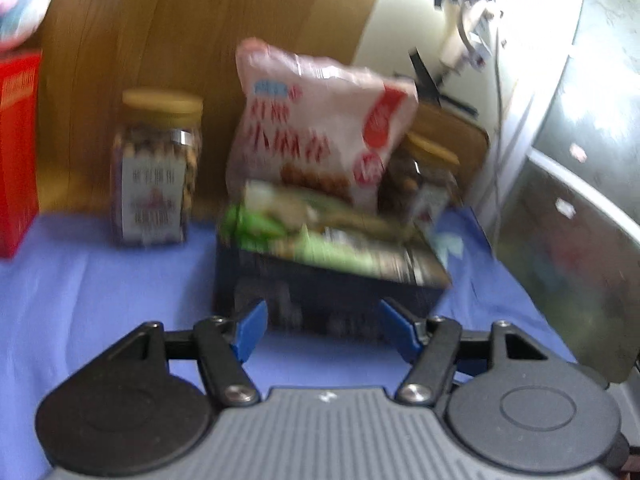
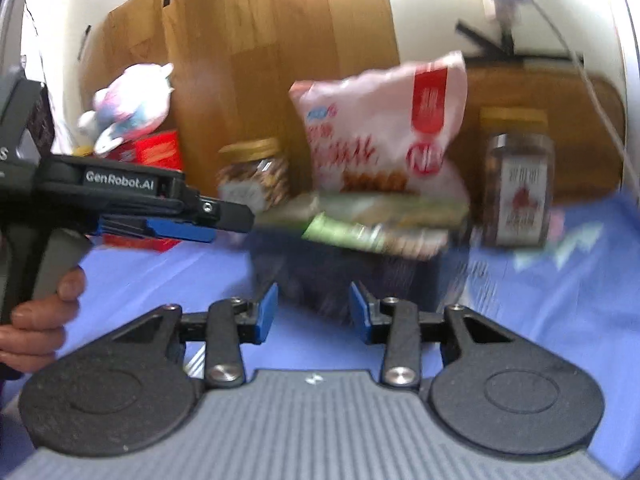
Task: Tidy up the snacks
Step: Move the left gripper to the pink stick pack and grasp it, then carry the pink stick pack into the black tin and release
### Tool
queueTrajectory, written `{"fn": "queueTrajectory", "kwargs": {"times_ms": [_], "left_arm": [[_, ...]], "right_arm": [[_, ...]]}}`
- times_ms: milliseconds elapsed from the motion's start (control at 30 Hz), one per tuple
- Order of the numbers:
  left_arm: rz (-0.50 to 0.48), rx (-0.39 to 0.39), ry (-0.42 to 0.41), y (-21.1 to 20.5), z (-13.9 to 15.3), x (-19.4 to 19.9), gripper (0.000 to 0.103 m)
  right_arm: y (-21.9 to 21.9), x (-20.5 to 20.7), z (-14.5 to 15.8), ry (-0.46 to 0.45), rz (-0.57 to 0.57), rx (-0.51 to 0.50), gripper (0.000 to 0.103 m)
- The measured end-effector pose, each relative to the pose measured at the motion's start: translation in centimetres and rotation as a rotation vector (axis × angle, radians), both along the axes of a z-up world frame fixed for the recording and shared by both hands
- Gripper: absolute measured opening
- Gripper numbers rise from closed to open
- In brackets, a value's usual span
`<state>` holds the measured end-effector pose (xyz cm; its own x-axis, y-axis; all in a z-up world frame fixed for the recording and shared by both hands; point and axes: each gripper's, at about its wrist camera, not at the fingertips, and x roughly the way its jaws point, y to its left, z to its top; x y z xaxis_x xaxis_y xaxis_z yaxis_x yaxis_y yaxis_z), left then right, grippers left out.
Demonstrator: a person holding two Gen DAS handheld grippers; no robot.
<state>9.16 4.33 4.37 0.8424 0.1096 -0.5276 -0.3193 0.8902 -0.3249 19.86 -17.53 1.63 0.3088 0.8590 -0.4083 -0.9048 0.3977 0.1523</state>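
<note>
I see a dark box [image 1: 320, 292] on the blue bench [image 1: 100, 300] with green packs [image 1: 320, 232] piled on top and a pink bag [image 1: 316, 128] standing behind them, so some snacks look sorted already. Two jars [image 1: 158, 168] and a red box [image 1: 18, 152] stand apart (maybe they go in next). My left gripper [image 1: 322, 330] is part open and holds nothing. My right gripper [image 2: 313, 314] is part open too, and empty, just in front of the dark box. I think much is left.

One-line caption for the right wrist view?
Open right gripper faces a dark box topped with snack packets, jars either side.
</note>
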Motion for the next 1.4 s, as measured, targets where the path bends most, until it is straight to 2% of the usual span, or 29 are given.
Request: {"fn": "queueTrajectory", "kwargs": {"times_ms": [100, 167, 200, 367, 533, 633, 700, 833, 900, 967, 1033, 1067, 1133, 1200, 1400], "left_arm": [[-0.040, -0.034, 0.032, -1.4, -1.3, -1.3, 0.063], [-0.068, -0.037, 0.053, -2.4, -2.0, -1.6, 0.063], [-0.077, -0.038, 0.061, -2.8, -2.3, -1.6, 0.063], [-0.104, -0.074, 0.082, -4.3, -3.1, -1.8, 0.063], [-0.116, -0.076, 0.088, -5.4, -3.0, -1.7, 0.063], [-0.130, -0.056, 0.089, -6.3, -2.8, -1.0, 0.066], [-0.122, -0.029, 0.097, -6.7, -2.8, -0.3, 0.067], [-0.094, 0.019, 0.143, -6.9, -3.7, 1.6, 0.067], [-0.090, 0.012, 0.164, -7.0, -4.3, 2.0, 0.064], [-0.094, 0.005, 0.187, -7.2, -5.0, 2.2, 0.062], [-0.091, 0.020, 0.196, -7.8, -5.5, 2.2, 0.057], [-0.096, 0.034, 0.200, -8.2, -5.5, 2.2, 0.050], [-0.104, 0.034, 0.198, -9.0, -5.3, 2.1, 0.047], [-0.114, 0.048, 0.198, -9.8, -5.1, 2.0, 0.047], [-0.183, 0.022, 0.192, -12.0, -5.5, 1.9, 0.047]], "right_arm": [[-1.7, -2.2, -1.3, 0.052, 0.044, -0.022, 0.055], [-2.2, -3.7, -1.6, 0.045, 0.078, -0.057, 0.065], [-2.3, -4.5, -1.9, 0.033, 0.102, -0.081, 0.066], [-2.8, -7.5, -3.6, -0.032, 0.146, -0.189, 0.064], [-5.3, -6.7, -3.4, -0.114, -0.006, -0.201, 0.064], [-7.3, -5.4, -3.2, -0.086, -0.083, -0.183, 0.064], [-8.4, -5.1, -3.0, -0.057, -0.093, -0.158, 0.064], [-8.9, -6.3, -3.0, -0.088, -0.070, -0.151, 0.064], [-8.9, -6.7, -3.2, -0.111, -0.056, -0.153, 0.059], [-8.9, -6.5, -3.4, -0.107, -0.045, -0.157, 0.048], [-8.8, -6.3, -3.7, -0.092, -0.044, -0.162, 0.040], [-8.8, -6.1, -3.9, -0.086, -0.047, -0.166, 0.034], [-9.0, -6.0, -4.0, -0.076, -0.045, -0.164, 0.024], [-9.6, -5.9, -4.0, -0.077, -0.042, -0.165, 0.024], [-12.8, -7.2, -4.2, -0.061, -0.031, -0.136, 0.023]]}}
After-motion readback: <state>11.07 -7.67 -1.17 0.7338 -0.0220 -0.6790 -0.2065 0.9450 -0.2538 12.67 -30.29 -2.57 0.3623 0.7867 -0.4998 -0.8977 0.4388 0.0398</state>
